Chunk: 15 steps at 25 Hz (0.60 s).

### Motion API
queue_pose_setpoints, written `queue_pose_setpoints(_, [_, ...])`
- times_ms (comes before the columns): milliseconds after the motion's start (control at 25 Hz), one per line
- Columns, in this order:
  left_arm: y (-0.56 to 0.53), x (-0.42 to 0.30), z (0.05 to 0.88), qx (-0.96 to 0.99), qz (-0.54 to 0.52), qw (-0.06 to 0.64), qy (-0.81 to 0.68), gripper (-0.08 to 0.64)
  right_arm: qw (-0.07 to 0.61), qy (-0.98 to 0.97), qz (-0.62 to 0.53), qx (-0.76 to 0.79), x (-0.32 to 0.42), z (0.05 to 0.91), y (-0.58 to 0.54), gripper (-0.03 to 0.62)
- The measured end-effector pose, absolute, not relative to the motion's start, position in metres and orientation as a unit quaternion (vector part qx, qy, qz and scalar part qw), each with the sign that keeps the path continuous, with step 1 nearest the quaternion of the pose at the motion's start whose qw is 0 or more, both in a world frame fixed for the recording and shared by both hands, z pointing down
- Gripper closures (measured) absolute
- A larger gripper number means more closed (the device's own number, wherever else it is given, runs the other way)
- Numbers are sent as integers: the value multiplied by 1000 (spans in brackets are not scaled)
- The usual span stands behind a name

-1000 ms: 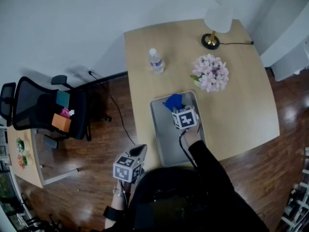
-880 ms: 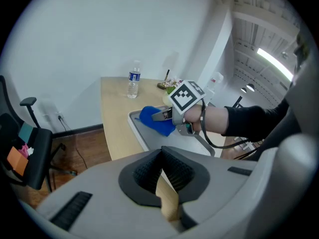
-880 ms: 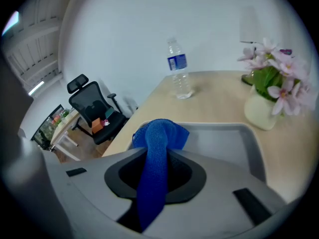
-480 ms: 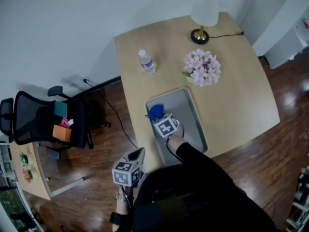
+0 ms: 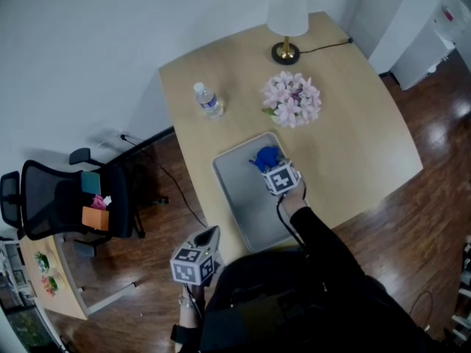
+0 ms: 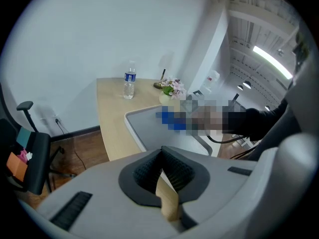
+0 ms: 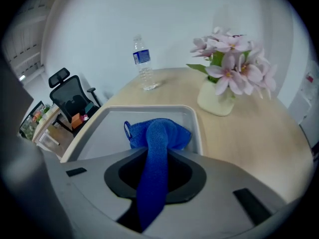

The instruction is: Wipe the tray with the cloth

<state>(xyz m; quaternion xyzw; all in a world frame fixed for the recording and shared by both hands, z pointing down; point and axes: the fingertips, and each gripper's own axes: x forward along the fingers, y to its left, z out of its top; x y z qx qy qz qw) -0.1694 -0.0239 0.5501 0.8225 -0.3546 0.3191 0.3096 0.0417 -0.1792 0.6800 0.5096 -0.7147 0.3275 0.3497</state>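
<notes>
A grey tray (image 5: 237, 190) lies on the wooden table near its front edge. A blue cloth (image 5: 265, 157) rests bunched on the tray's far right part. My right gripper (image 5: 272, 165) is shut on the cloth, and a strip of it runs back between the pads. In the right gripper view the cloth (image 7: 158, 133) spreads onto the tray (image 7: 104, 131) just ahead of the right gripper (image 7: 154, 166). My left gripper (image 5: 210, 233) hangs off the table's near left side, over the floor. In its own view the left gripper (image 6: 161, 156) is shut on nothing.
On the far half of the table stand a water bottle (image 5: 208, 100), a vase of pink flowers (image 5: 292, 98) and a lamp (image 5: 286, 20) with its cord. A black office chair (image 5: 66, 197) and a small side table (image 5: 44, 271) stand on the floor at left.
The right gripper dragged the cloth to the tray's left edge, then back to the far right part. The left gripper stayed where it was.
</notes>
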Motion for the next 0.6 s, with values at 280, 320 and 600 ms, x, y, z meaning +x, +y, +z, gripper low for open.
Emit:
queue_pose_setpoints(280, [-21,-166,549,826,315,307,-353,555,363,-697,320,528,70,682,-179,508])
queue_pose_setpoints(320, [-20,-167,548,826,314,307,-354,555,364,-694,323,530,70,681,-178,508])
queue_pose_setpoints(600, [-20,-178,549,826,299,313,-362,555,322,-745,325,486,3,650,-160,511])
